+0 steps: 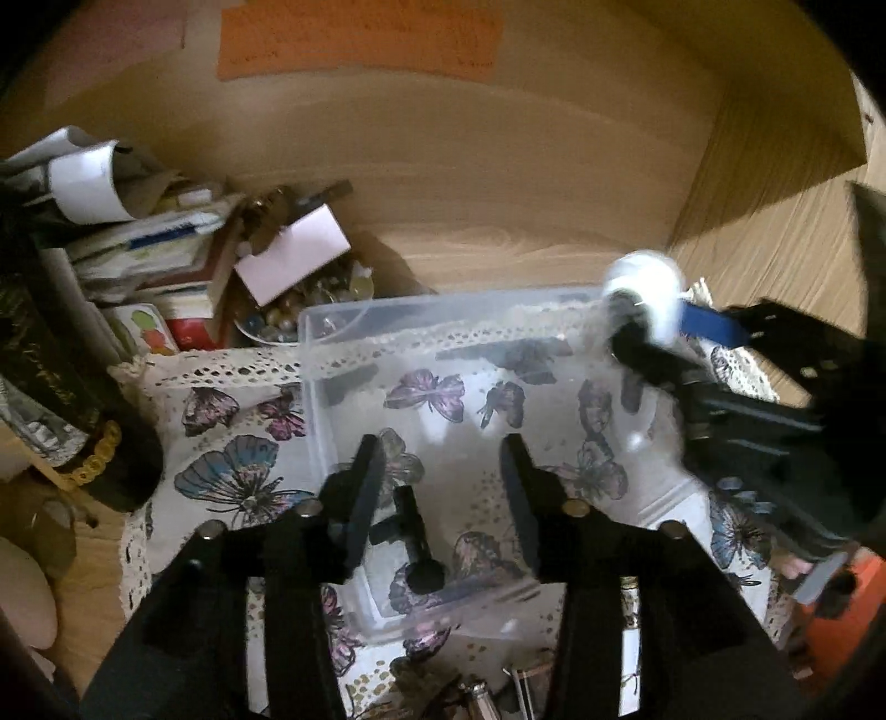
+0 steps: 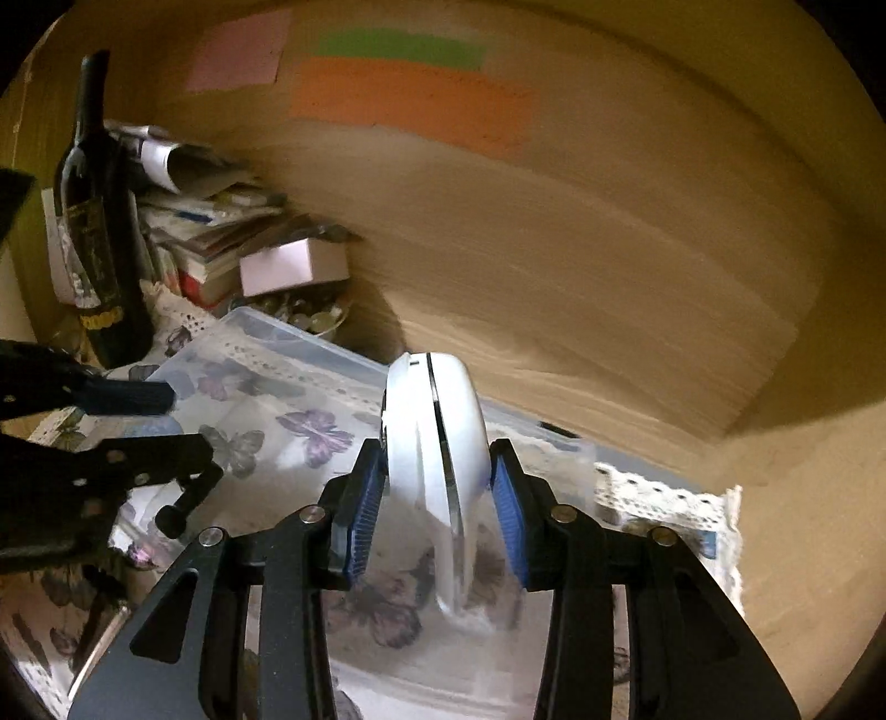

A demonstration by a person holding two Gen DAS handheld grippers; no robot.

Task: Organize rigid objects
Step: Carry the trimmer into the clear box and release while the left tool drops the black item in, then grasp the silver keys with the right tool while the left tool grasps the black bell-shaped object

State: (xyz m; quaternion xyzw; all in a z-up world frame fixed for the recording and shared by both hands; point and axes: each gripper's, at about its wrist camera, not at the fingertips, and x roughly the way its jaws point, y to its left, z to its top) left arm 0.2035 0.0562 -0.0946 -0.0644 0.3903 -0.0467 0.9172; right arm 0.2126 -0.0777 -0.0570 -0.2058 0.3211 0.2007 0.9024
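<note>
Glossy white rounded device [image 2: 434, 437] with thin chrome seam, clamped in right gripper [image 2: 437, 498], left gripper [image 1: 443, 493] spread, holding nothing

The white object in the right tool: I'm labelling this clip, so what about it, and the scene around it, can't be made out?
- White object: rounded shell with a seam; what it is stays unclear. Left view: motion-blurred.
- Its lower end: right view, smeared over the clear bin.
- Black part in the bin: left view, partly behind the left tool; shape unclear.
- Orange note: writing too blurred.
- Right tool: the object hides the contact.
</note>
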